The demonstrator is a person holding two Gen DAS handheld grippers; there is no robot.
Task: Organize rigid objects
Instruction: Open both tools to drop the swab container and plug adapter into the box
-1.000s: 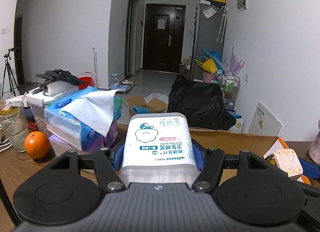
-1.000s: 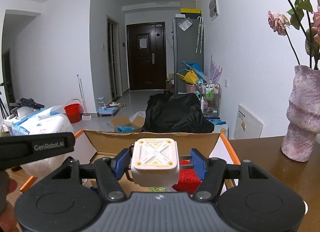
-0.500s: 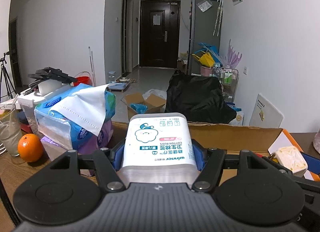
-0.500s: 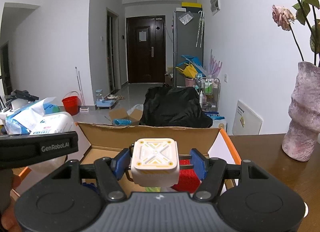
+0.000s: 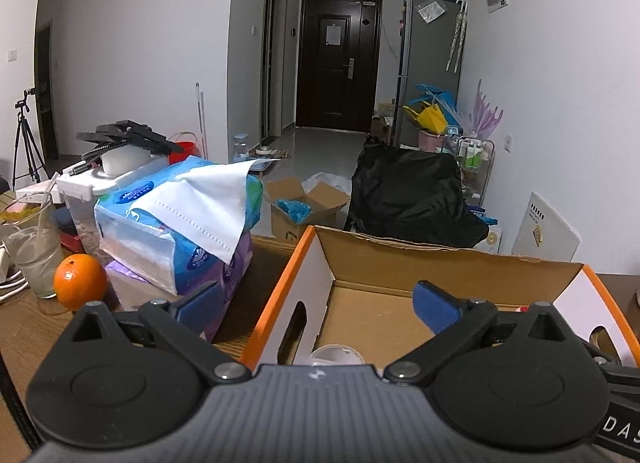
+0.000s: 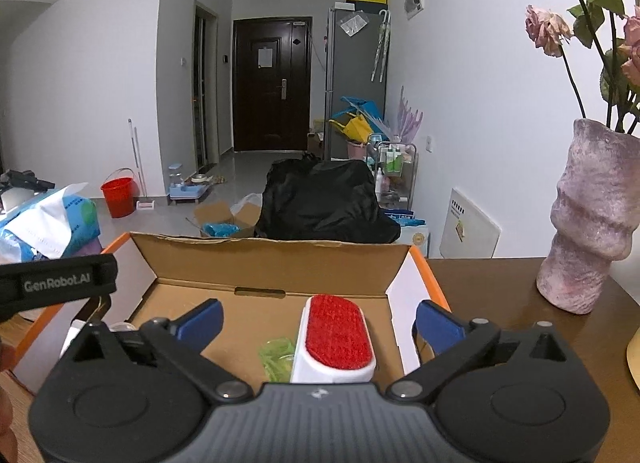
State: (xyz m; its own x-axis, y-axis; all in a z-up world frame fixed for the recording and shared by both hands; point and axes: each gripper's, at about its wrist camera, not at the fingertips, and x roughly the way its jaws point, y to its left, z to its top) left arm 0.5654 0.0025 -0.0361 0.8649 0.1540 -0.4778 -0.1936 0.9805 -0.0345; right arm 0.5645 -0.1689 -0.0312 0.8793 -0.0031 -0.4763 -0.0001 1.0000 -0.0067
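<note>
Red-topped brush in box, between opening jaws.

Corrugated cardboard box: raw brown inside, matt; smooth white flaps with orange edging. Lint brush: glossy white plastic body, red napped fabric pad. Tissue packs: glossy printed plastic film, soft white paper sheet protruding. Orange: finely dimpled peel, slight sheen. Vase: rough, mottled pink-grey, matt, ceramic by appearance. Table: dark wood grain, low sheen. Left gripper and right gripper: matt black plastic bodies, ribbed blue pads, jaws opening, nothing between.
</note>
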